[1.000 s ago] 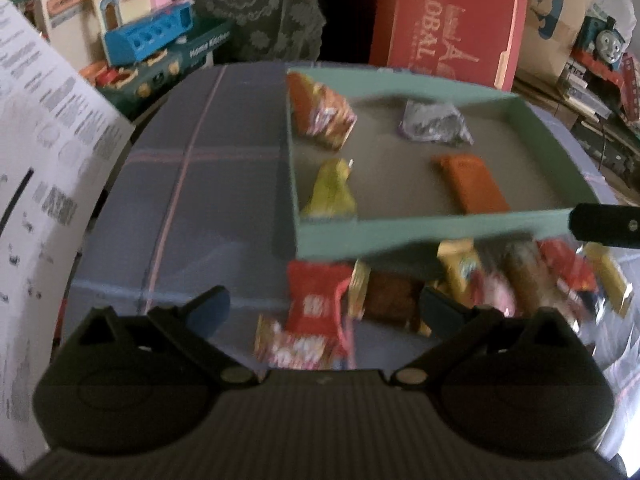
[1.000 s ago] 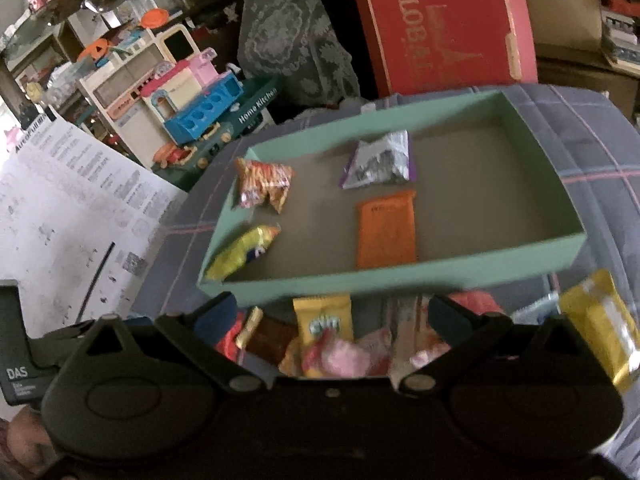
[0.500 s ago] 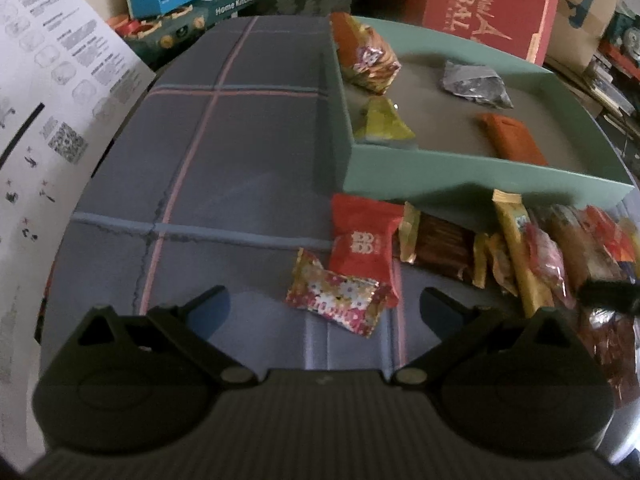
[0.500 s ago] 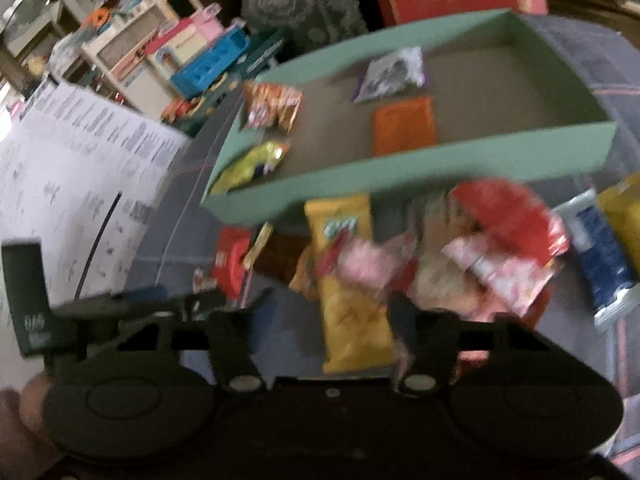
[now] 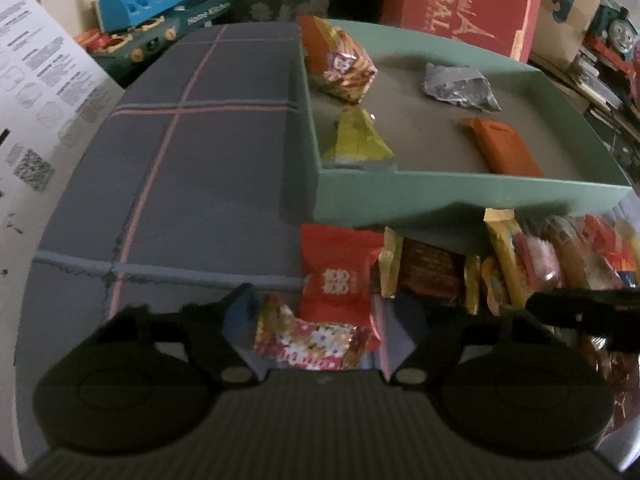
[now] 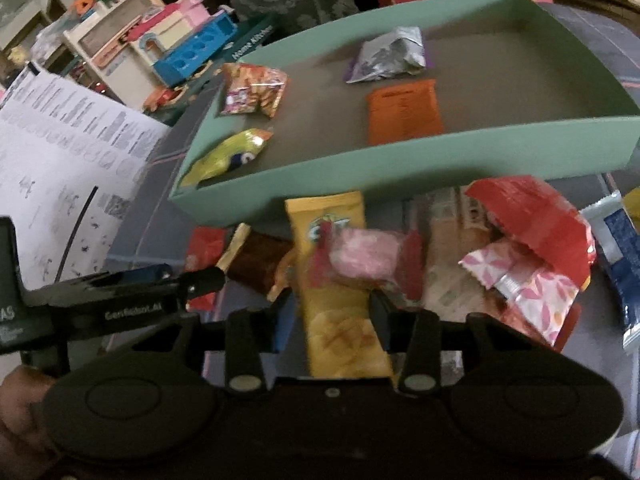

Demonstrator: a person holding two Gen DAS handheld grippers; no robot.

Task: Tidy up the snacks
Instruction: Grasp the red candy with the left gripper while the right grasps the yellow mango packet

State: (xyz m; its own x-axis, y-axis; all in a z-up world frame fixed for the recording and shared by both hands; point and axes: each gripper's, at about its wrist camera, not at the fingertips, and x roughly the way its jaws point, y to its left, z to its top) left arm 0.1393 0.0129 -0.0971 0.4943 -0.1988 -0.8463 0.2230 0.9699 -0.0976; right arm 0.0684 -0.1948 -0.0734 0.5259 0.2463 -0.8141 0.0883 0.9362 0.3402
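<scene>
A green tray (image 5: 440, 196) (image 6: 400, 152) on the plaid cloth holds an orange-red bag (image 5: 340, 64), a silver packet (image 5: 456, 88), a yellow-green packet (image 5: 356, 140) and an orange packet (image 5: 504, 148). Loose snacks lie in front of the tray. My left gripper (image 5: 322, 312) is low over a floral candy packet (image 5: 316, 344). Its jaws are closing with the packet between them, and the pads are not pressing on it. A red packet (image 5: 340, 280) lies just beyond. My right gripper (image 6: 332, 316) is closing on a yellow snack packet (image 6: 340, 320), with a pad at each side.
A pink candy (image 6: 364, 256), a big red packet (image 6: 532, 216), a blue packet (image 6: 624, 248) and a brown bar (image 5: 428, 272) crowd the pile. A white printed sheet (image 5: 36, 120) stands at the left. Toys (image 6: 160, 40) and a red box (image 5: 460, 0) lie behind.
Both grippers have come down onto the snack pile and their jaws have narrowed. The left now straddles the floral packet, and the right has closed in around the yellow packet.
</scene>
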